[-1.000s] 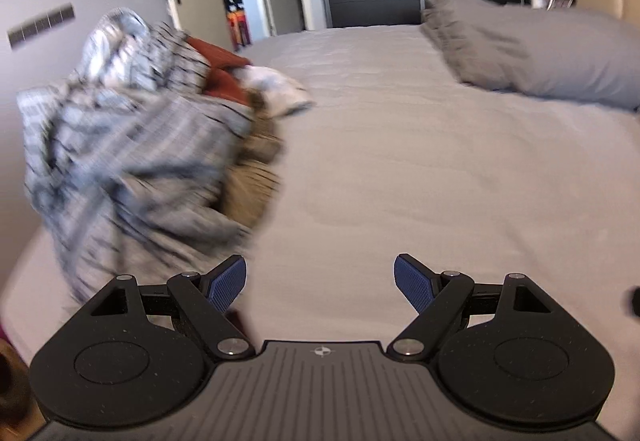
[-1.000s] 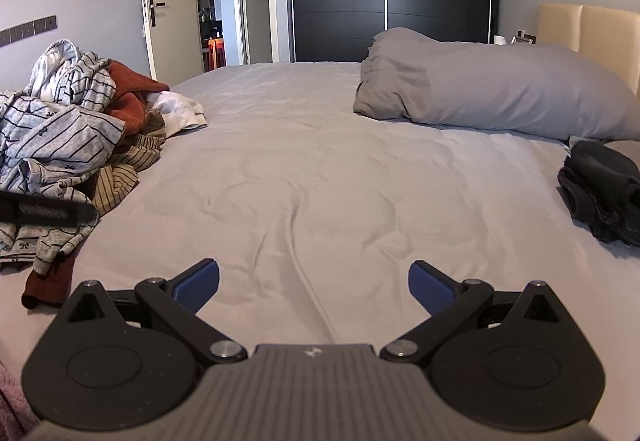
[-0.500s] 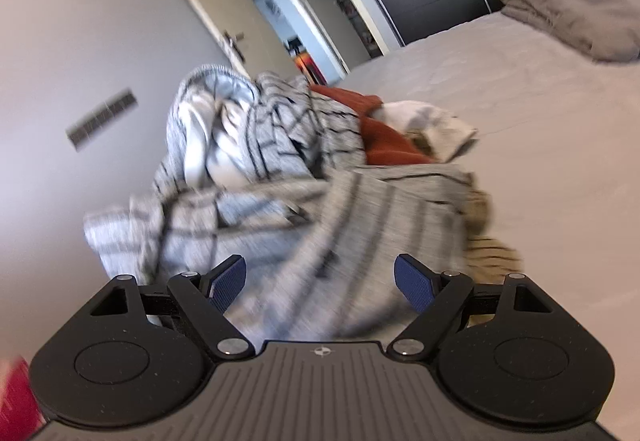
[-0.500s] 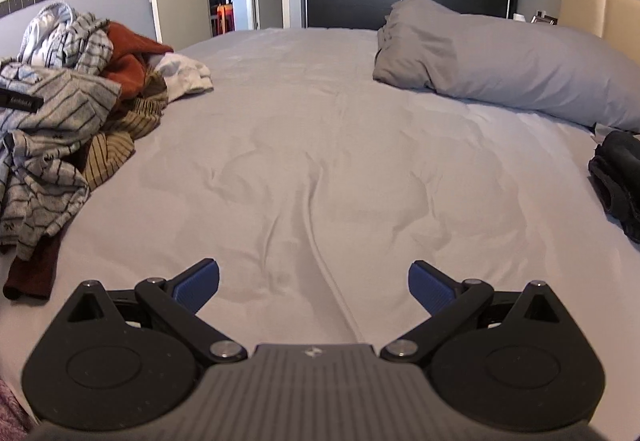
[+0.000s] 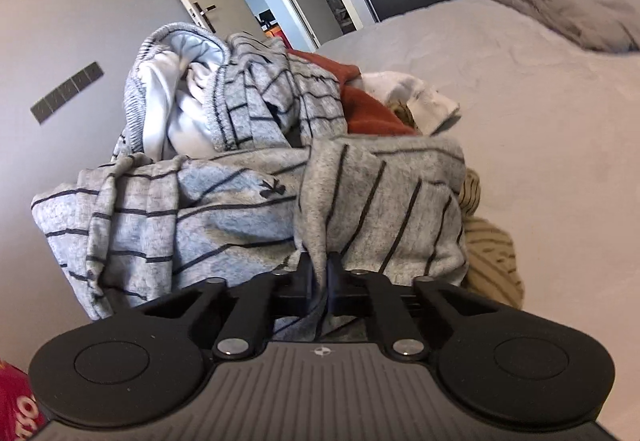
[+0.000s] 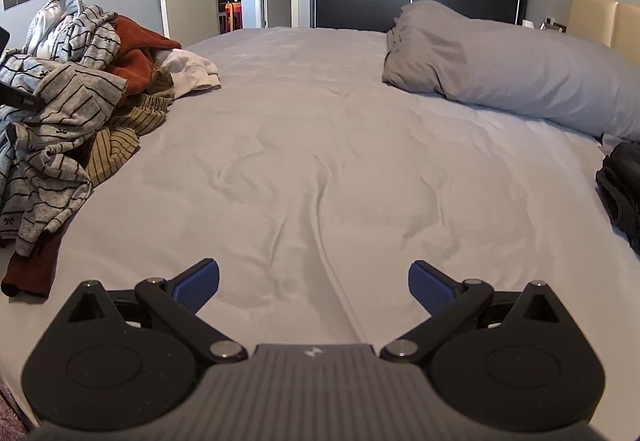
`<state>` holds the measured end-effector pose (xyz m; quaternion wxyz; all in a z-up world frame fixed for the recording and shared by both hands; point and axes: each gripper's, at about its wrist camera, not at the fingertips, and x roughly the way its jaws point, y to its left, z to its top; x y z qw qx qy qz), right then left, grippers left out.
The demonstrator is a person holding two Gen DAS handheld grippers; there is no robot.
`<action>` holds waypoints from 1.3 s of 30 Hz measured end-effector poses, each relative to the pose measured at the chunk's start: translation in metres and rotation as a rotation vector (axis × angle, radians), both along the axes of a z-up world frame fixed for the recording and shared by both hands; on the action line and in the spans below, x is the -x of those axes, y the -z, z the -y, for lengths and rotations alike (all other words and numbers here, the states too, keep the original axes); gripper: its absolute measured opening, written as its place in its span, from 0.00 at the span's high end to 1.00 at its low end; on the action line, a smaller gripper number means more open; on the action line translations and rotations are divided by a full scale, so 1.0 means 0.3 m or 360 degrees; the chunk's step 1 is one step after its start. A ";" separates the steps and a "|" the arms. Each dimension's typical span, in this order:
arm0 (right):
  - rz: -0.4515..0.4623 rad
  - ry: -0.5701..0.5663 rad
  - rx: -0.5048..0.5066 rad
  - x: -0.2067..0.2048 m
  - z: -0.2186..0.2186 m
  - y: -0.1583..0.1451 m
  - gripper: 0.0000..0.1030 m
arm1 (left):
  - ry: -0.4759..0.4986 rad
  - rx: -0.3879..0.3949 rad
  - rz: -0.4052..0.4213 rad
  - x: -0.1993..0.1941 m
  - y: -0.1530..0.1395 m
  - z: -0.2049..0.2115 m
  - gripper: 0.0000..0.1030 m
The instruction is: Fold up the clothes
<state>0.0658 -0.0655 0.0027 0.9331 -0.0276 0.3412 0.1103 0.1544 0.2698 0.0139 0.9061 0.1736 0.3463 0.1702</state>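
On the left side of the bed [image 6: 320, 145], the left gripper [image 5: 319, 275] has just squeezed tight on a fold of the grey striped top [image 5: 384, 197] on the clothes pile [image 6: 80, 89]. The right gripper [image 6: 314, 283] hangs wide open, holding nothing, over bare sheet.

Two matching black handheld grippers

Each gripper [image 6: 313, 283] has round black hubs, silver pivot screws, ribbed grey body, blue ribbed pads [image 6: 196, 285].
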 end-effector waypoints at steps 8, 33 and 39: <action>0.0038 0.0092 0.0107 0.024 0.040 -0.036 0.01 | 0.0092 -0.0023 0.0066 0.074 -0.118 0.104 0.98; 0.0132 0.0173 -0.0053 0.182 0.263 -0.172 0.01 | 0.1071 0.0559 -0.0078 0.446 -0.193 0.896 0.99; 0.0096 0.0132 -0.0073 0.208 0.278 -0.160 0.01 | 0.1098 0.0534 -0.0097 0.494 -0.159 0.865 0.61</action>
